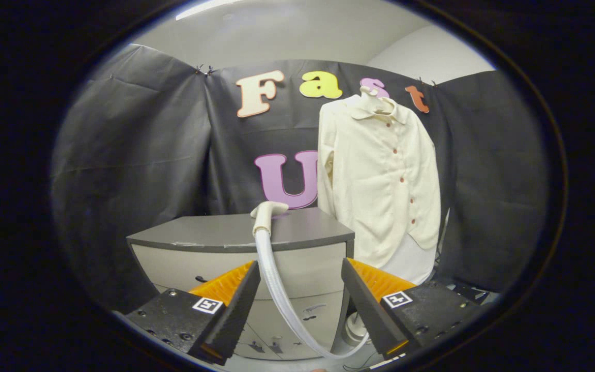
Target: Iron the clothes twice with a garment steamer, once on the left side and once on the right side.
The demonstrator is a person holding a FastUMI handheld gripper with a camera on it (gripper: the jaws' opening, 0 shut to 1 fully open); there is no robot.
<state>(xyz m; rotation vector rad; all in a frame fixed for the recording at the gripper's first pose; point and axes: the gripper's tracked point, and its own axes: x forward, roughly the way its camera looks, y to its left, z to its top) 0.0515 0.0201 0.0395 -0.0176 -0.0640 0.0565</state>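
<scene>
Gripper (300,305) wide open, holding nothing. Steamer head (267,213) resting on the cabinet (215,235) top, straight ahead beyond the fingers and a little left of their middle line, well apart from them. Hose (277,289) running down from the head between the fingers, long axis near upright, then curving right toward a base (353,328) half hidden behind the right finger. Shirt (380,181) hanging right of the cabinet, further back. Hanger hard to make out.
</scene>
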